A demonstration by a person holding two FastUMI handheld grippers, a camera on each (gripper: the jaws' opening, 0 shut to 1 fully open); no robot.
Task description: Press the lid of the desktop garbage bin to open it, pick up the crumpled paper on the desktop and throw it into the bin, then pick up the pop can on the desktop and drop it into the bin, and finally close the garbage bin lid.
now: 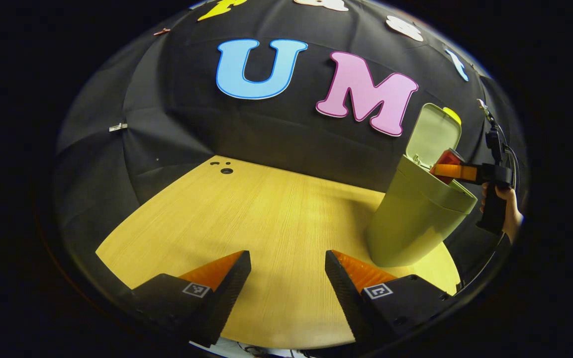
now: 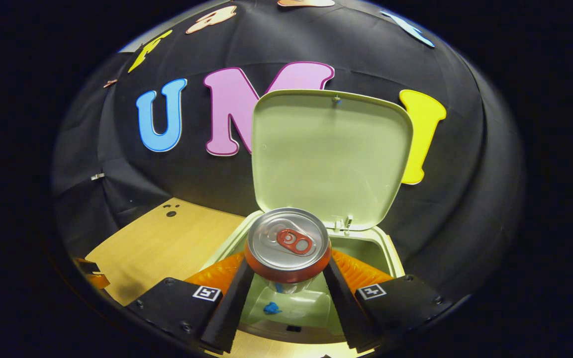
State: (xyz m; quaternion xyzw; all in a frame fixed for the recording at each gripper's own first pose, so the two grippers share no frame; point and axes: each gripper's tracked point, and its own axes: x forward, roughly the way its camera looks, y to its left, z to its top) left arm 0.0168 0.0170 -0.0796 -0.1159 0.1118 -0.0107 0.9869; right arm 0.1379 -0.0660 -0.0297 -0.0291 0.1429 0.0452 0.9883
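Step in hand: we judge this the pop-can drop, with the bin open.
Right claw point(image 2: 286, 283): we see its 2 fingers pressed on the sides of the red aluminium pop can point(image 2: 287, 248), which is held upright.
Can position: above the opening of the pale green plastic desktop bin point(image 2: 388, 251), just in front of its raised hinged lid point(image 2: 329, 154).
Left claw point(image 1: 286, 278): fingers spread wide apart, gripping nothing, over the light wooden desk point(image 1: 246, 209).
Crumpled paper: something pale lies inside the bin; we cannot tell what.
Next move: spread the right claw so the can falls in, then shut the lid.
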